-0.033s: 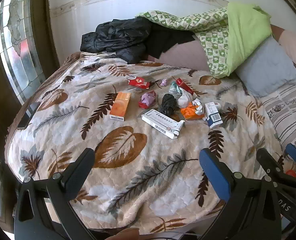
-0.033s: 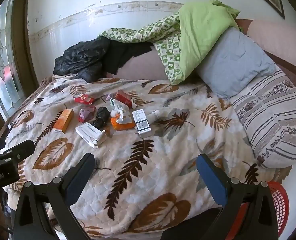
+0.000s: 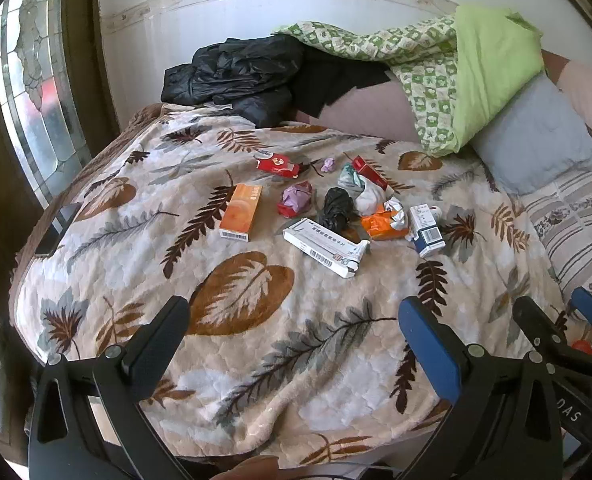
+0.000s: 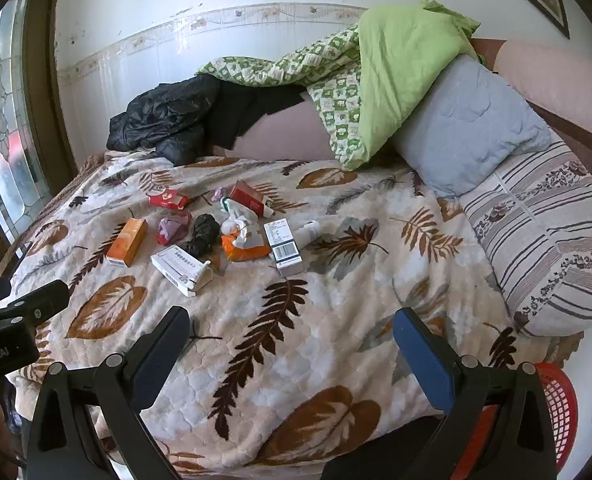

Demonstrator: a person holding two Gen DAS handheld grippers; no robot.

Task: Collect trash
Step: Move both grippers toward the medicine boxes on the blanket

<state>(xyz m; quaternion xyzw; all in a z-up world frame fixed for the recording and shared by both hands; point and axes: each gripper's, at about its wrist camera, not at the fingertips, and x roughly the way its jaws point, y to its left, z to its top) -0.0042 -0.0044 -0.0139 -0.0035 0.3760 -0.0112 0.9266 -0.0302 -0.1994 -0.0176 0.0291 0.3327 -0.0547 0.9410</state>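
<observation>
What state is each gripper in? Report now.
Left gripper: open, holding nothing, above the blanket.
Right gripper: open, holding nothing.

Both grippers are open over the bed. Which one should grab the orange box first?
Left, probably. The orange box lies at the left end of the trash pile, nearer the left gripper. The right gripper sits further right, by the red basket, closer to the blue-white box. Both stand open and empty.
</observation>
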